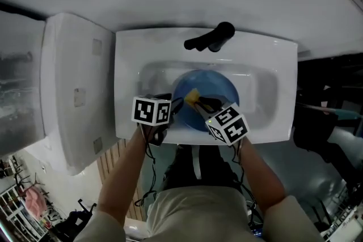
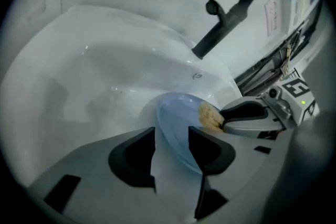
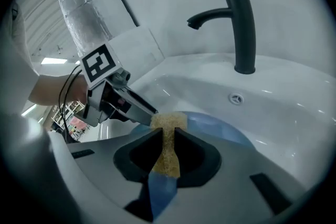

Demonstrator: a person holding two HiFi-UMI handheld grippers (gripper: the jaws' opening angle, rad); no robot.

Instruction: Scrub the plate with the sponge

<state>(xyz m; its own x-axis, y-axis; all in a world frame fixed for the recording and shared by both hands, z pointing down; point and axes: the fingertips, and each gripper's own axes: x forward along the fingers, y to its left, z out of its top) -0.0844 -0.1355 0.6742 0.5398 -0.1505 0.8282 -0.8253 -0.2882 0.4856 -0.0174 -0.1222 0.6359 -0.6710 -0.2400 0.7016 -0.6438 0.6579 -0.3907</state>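
A blue plate [image 1: 211, 83] stands tilted in the white sink basin [image 1: 264, 90]. My left gripper [image 1: 170, 103] is at the plate's left rim. In the left gripper view the plate [image 2: 176, 115] has its rim in the gap of that gripper [image 2: 172, 140], whose jaws stand apart with white basin showing beside the rim. My right gripper [image 1: 199, 102] is shut on a yellow sponge [image 1: 191, 96], which rests against the plate's face. In the right gripper view the sponge [image 3: 167, 124] is squeezed thin between the jaws over the plate [image 3: 223, 128].
A black faucet [image 1: 211, 38] stands at the sink's back edge, and the drain [image 3: 237, 97] lies beyond the plate. A white boxy unit [image 1: 74, 93] sits left of the sink. Dark clutter lies to the right [image 1: 326, 116].
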